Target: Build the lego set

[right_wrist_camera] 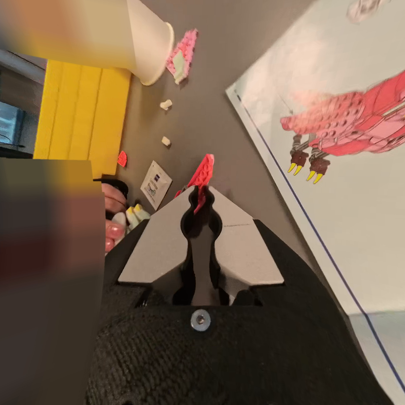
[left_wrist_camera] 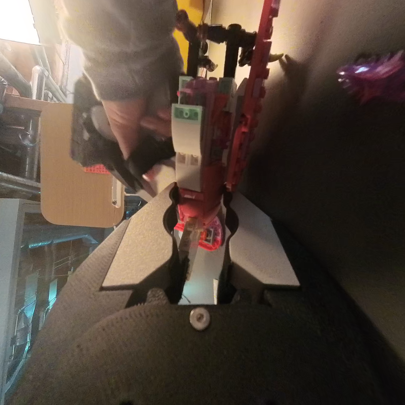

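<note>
From my left claw's camera the scene is dim and grainy; a blown-out window [left_wrist_camera: 16, 19] glares at far left, and deep shadow swallows the right side. The person's sleeve [left_wrist_camera: 122, 43] and purple piece [left_wrist_camera: 370, 74] are smeared by blur. My right claw's camera is evenly lit; the instruction sheet [right_wrist_camera: 328, 197] blurs, and edges bow with wide-angle distortion.

Each wrist camera looks closely along its own claw.

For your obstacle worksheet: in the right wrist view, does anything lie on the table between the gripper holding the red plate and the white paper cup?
Yes: two small cream bricks lie between the right gripper, with its red plate, and the white paper cup.
</note>
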A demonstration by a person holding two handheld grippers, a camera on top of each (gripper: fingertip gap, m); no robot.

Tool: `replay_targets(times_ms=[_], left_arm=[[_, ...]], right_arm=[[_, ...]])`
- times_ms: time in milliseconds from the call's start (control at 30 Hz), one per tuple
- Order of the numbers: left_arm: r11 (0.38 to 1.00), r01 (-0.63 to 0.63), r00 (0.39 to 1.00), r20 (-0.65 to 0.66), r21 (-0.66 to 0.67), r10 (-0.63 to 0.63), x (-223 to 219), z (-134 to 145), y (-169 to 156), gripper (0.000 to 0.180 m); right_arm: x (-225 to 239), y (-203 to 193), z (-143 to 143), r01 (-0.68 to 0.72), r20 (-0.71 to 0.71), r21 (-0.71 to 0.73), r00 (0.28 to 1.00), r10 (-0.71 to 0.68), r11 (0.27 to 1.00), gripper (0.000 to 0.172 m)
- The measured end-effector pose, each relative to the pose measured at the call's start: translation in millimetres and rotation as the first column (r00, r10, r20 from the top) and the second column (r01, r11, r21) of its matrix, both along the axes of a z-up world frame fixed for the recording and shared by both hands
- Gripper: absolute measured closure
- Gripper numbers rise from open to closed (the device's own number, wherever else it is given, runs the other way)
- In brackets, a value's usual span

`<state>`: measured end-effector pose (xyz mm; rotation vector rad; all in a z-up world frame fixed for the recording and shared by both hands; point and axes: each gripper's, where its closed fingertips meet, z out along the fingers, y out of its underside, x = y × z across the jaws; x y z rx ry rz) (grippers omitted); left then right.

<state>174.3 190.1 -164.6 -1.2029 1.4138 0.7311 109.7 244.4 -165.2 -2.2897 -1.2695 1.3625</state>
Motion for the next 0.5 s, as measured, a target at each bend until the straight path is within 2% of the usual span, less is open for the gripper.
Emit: replay_targets(times_ms=[100, 233, 400, 500], left_arm=[[1.0, 0.003, 1.0, 0.001, -0.001, -0.003, 0, 0, 0, 0.141], [1.0, 0.002, 1.0, 0.003, -0.009, -0.002, 0, 0, 1, 0.141], [1.0, -0.005, 1.0, 0.004, -0.02, 0.005, -1, -1, 1, 0.141], [1.0, -0.007, 1.0, 0.0, -0.02, 0.007, -1, -1, 1, 0.141]], right_arm=[[25, 7, 23, 0.07, -0.066, 0.219, 0.996, -0.057, 0.973, 0.169], [76, 3, 44, 0.139, -0.158, 0.538, 0.986, -0.062, 0.832, 0.169], [138, -16, 34, 0.185, -0.134, 0.669, 0.983, -0.128, 0.72, 0.169], [169, -23, 31, 0.231, -0.12, 0.678, 0.971, -0.206, 0.697, 0.168]])
